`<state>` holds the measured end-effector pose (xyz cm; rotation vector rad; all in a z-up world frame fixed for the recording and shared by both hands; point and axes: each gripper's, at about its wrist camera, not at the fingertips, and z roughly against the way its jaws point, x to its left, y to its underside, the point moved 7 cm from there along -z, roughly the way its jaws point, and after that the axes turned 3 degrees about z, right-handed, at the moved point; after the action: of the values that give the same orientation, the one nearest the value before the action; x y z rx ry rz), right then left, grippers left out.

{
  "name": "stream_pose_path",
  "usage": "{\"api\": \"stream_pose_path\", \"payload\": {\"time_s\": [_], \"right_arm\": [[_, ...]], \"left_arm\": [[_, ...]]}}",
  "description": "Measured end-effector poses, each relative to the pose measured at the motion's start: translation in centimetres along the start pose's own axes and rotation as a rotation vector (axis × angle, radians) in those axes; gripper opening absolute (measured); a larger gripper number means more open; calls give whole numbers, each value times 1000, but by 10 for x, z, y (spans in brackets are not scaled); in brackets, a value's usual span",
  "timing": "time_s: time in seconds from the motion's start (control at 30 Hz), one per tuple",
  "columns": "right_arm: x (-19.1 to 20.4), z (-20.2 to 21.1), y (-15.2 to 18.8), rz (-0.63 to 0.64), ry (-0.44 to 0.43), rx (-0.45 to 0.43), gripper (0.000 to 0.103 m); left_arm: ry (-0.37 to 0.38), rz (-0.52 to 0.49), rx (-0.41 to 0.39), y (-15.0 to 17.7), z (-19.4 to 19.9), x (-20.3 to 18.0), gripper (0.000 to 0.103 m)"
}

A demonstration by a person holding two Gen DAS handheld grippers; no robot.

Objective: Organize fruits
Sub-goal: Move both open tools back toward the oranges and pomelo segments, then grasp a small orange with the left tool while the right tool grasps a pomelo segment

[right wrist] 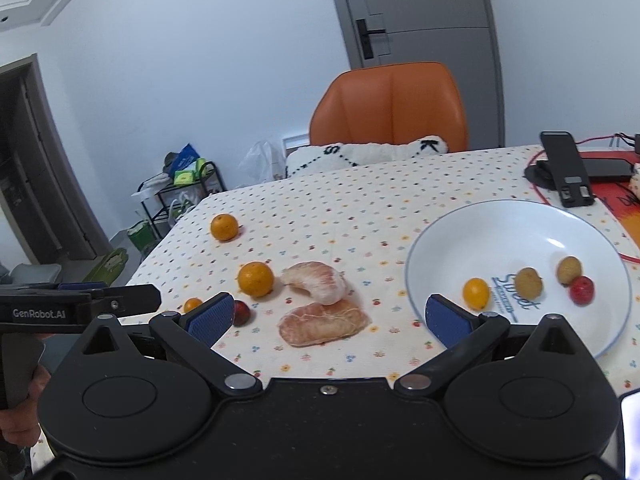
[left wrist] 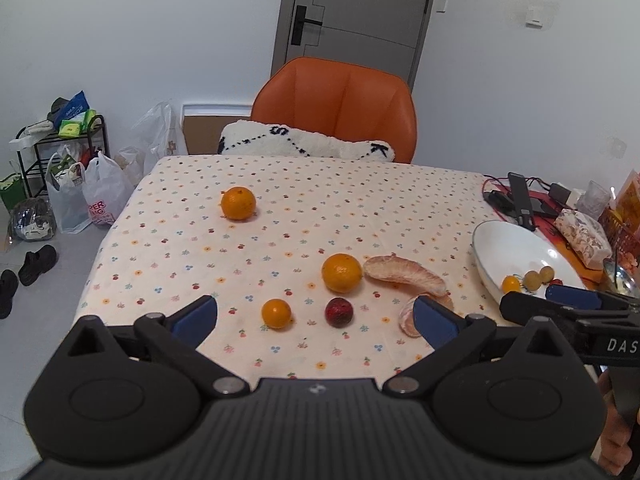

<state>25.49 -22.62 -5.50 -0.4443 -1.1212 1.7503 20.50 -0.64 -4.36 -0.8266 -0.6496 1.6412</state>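
On the flowered tablecloth lie a far orange (left wrist: 238,203) (right wrist: 224,227), a nearer orange (left wrist: 342,273) (right wrist: 256,279), a small orange (left wrist: 276,313) (right wrist: 193,304), a dark red fruit (left wrist: 339,312) (right wrist: 241,313) and two peeled pomelo segments (left wrist: 404,273) (right wrist: 316,282), (right wrist: 324,322). The white plate (left wrist: 496,240) (right wrist: 500,232) holds a small yellow-orange fruit (right wrist: 476,292), two brownish round fruits (right wrist: 528,281) and a red one (right wrist: 581,290). My left gripper (left wrist: 316,318) is open above the small orange and red fruit. My right gripper (right wrist: 328,316) is open over the pomelo segments, empty.
An orange chair (left wrist: 340,104) with a white cushion (left wrist: 304,142) stands behind the table. Cables, a black phone stand (right wrist: 566,172), a glass (left wrist: 598,196) and a wrapped packet (left wrist: 582,232) crowd the right end. Bags and a rack (left wrist: 60,152) sit on the floor at left.
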Motion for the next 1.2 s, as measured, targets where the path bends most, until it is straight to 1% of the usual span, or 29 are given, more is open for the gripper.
{"api": "stream_pose_path", "payload": {"time_s": [0.07,0.23,0.3,0.6,0.8,0.9,0.93,0.97,1.03,1.13,1.2], "right_arm": [[4,-2,0,10,-10,2,103],[11,-9,0,25,-31,6,102],[13,-13,0,32,-38,9,99],[15,-31,2,45,-66,35,86],[12,-44,0,56,-79,54,78],[11,-51,-2,62,-79,62,76],[11,-54,-2,63,-78,64,75],[11,-56,-3,65,-78,69,74],[11,-61,-4,70,-81,75,73],[11,-68,-6,76,-78,81,72],[10,-73,-7,75,-73,90,70]], "left_arm": [[-17,5,8,1,-2,4,103],[-28,13,8,3,-7,14,103],[-38,19,3,4,-9,18,102],[-24,16,21,9,-27,24,99],[-33,47,47,12,-41,31,85],[-29,49,58,12,-47,31,79],[-28,51,62,12,-49,31,76],[-27,53,67,13,-51,32,70],[-28,54,78,13,-56,32,64],[-34,56,89,13,-62,33,61],[-29,62,99,12,-66,34,57]]}}
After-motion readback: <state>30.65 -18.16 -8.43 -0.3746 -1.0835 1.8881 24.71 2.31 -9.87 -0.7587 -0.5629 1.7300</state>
